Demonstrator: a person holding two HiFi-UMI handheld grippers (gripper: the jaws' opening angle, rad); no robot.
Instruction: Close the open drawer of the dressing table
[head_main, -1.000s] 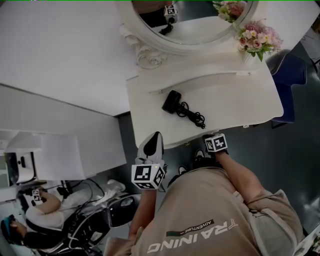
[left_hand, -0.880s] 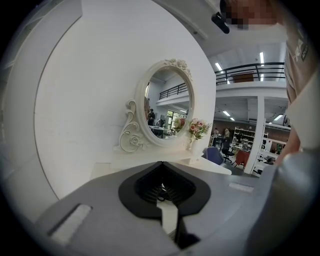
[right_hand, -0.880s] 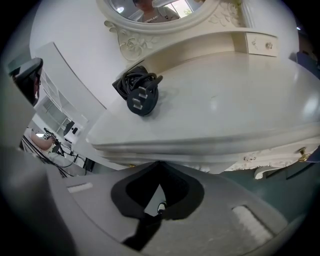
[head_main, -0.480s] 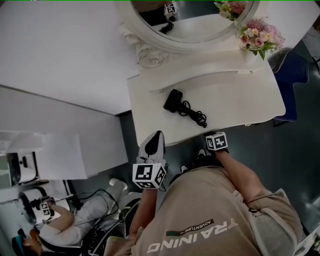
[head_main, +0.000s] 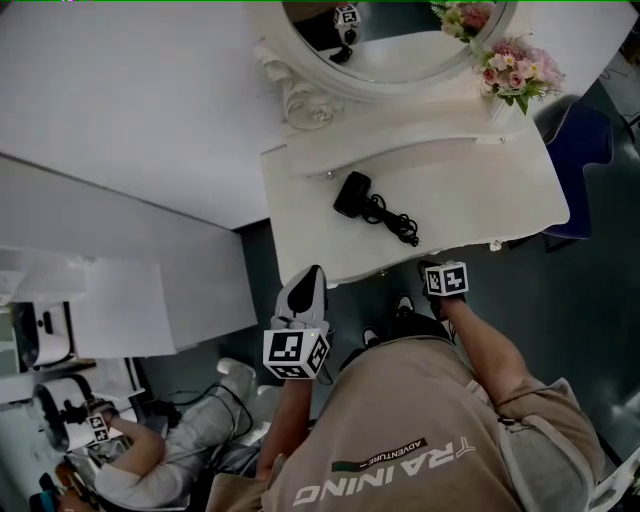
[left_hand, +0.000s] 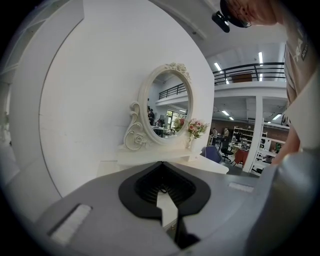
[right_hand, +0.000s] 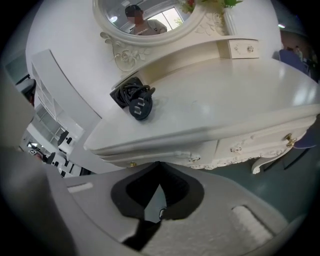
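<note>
**Right fingers at the drawer front, left held back**

The left gripper (head_main: 310, 282) hangs off the near left corner of the white dressing table (head_main: 470, 190), its fingers clenched on nothing and pointing up past the oval carved-frame mirror (left_hand: 167, 107). It touches no part of the table, probably parked so it stays out of the push.

Ahead and to the right of those fingers, on the worktop, a black plug-in device with a coiled cord (head_main: 372, 208) lies well back from the front edge, clear of any drawer travel. A bunch of pink flowers (head_main: 515, 75) stands at the far right, beside the mirror.

The right gripper (right_hand: 159, 185) sits low under the worktop's front lip, fingers pressed together and empty. Shut fingers make a blunt end for pushing. Just ahead of them is the carved white drawer front (right_hand: 165, 154) with its small gold knob (right_hand: 132, 164). It looks close to flush with the apron, so the closing seems nearly finished. Whether a gap remains cannot be told.
</note>
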